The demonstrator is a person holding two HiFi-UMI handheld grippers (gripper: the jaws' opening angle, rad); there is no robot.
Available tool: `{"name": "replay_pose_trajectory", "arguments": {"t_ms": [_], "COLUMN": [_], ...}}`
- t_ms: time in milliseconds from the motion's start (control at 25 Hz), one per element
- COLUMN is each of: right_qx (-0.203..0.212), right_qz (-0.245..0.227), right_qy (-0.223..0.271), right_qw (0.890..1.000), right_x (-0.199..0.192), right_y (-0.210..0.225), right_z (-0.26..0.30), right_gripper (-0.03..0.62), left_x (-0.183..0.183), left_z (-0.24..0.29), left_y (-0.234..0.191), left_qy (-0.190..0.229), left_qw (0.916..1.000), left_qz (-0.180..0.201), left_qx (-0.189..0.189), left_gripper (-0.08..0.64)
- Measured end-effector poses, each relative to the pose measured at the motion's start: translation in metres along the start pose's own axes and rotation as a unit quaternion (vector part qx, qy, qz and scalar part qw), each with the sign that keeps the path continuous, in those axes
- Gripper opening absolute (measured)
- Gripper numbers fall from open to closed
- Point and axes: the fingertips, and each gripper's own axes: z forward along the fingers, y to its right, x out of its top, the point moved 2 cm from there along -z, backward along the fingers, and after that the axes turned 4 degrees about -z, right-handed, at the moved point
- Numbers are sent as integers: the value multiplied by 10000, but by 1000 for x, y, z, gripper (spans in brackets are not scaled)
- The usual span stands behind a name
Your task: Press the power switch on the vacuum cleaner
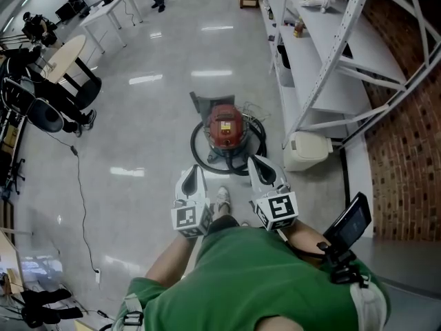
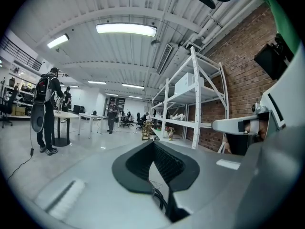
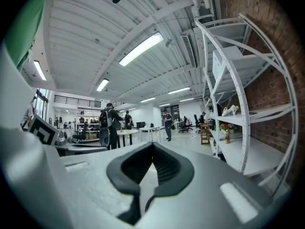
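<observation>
On the glossy grey floor, dead ahead at twelve o'clock: red vacuum cleaner (image 1: 226,126), upright, black hose (image 1: 198,150) looped round its base. Clear of both grippers, untouched; power switch too small to pick out. At seven o'clock of it, left gripper (image 1: 195,168); at five o'clock, right gripper (image 1: 255,158), both held about level and aimed its way. Left claw pressed together at the tip, nothing pinched. Right claw likewise pressed together, empty. Between the two, lower down, a white shoe (image 1: 221,200). At three o'clock of the cleaner, white shelving rack (image 1: 324,67) along a brick wall (image 1: 406,157), with an off-white container (image 1: 307,150) at its foot. At ten o'clock, far off, a round table (image 1: 64,55), with a person (image 2: 47,104) in dark clothes standing beside it. At eight o'clock, thin cable (image 1: 81,192) trailing across the floor.
</observation>
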Motion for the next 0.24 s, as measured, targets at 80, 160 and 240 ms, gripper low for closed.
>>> {"name": "replay_pose_trajectory", "arguments": {"t_ms": [80, 160, 240], "right_qx": [19, 53, 94], "right_qz": [-9, -33, -66], "right_qy": [10, 37, 75], "right_qw": [10000, 10000, 9999], "right_x": [0, 2, 3], "right_y": [0, 0, 0], "right_z": [-2, -3, -3], "right_gripper": [3, 3, 3], "left_x": [2, 2, 3], "left_z": [-2, -5, -7], "left_y": [3, 4, 4], "left_qy": [31, 77, 134], "left_qw": [10000, 10000, 9999], "left_qz": [9, 25, 12], "left_qx": [-4, 18, 51], "left_gripper": [8, 8, 8]}}
